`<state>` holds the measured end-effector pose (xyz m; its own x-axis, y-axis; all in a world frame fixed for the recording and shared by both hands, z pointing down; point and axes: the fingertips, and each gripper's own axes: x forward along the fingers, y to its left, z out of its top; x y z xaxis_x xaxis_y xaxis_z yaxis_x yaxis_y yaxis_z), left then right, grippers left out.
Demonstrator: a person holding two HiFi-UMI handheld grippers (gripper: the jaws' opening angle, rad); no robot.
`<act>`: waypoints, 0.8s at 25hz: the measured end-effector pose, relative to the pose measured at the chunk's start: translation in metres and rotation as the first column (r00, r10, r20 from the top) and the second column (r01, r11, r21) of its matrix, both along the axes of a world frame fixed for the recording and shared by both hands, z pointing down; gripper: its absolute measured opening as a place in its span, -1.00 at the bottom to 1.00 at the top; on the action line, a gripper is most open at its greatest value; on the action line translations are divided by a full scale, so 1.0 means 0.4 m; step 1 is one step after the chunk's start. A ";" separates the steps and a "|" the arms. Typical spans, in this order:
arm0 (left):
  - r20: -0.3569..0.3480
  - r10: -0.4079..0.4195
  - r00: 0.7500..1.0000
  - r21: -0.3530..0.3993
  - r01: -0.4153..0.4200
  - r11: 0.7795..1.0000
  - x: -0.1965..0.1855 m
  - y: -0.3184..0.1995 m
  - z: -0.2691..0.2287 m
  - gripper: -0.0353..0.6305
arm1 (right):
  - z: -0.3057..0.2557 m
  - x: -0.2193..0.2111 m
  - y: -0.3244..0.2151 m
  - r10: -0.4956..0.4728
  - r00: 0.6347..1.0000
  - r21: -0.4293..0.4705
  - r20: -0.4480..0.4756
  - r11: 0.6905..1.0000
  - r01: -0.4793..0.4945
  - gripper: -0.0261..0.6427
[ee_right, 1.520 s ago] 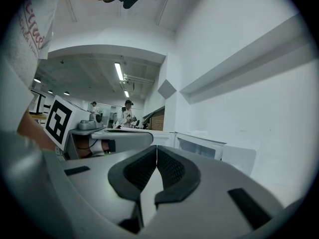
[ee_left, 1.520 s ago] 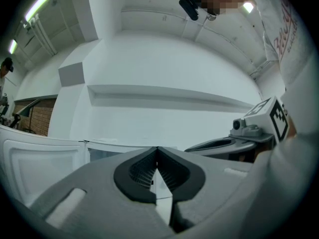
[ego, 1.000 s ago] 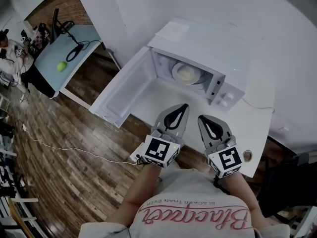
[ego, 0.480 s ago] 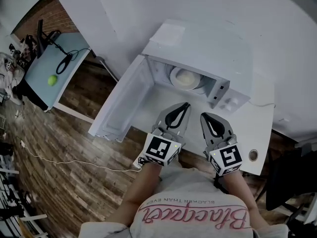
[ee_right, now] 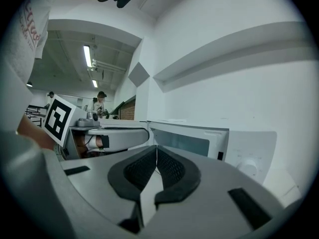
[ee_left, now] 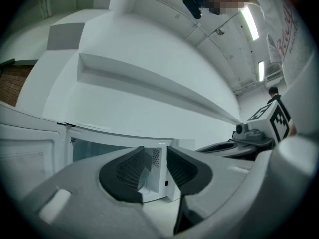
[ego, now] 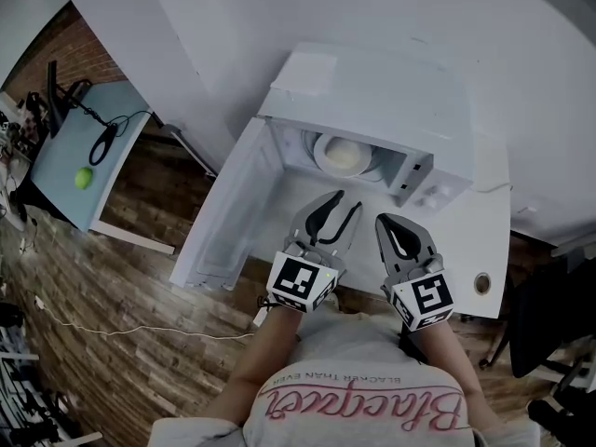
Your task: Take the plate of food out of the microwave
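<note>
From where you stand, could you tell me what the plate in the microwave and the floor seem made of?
The plate: likely glazed ceramic, white and smooth-rimmed, though plastic is possible. The floor: wood planks or wood-look laminate, brown, with visible grain and board seams.

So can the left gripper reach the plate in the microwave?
Probably yes: the door stands wide open, nothing blocks the plate, and the left gripper, jaws opening and empty, faces it.

White microwave [ego: 377, 87], door [ego: 223, 208] swung open to the left — inside sits a round white plate of pale food [ego: 343, 156], lying flat.
</note>
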<state>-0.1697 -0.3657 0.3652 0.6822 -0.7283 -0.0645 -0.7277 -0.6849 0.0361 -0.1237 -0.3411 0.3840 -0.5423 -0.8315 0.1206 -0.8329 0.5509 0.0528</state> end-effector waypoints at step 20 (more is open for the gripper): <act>-0.061 0.036 0.998 -0.217 -0.048 0.975 -0.027 -0.088 0.098 -0.21 | 0.040 -0.043 -0.050 -0.002 1.000 -0.043 0.028 0.999 0.003 -0.89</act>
<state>-0.1804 -0.4007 0.4046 0.7123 -0.6998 0.0535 -0.6910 -0.6860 0.2280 -0.1408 -0.3612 0.3999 -0.5483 -0.8244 0.1409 -0.8322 0.5544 0.0053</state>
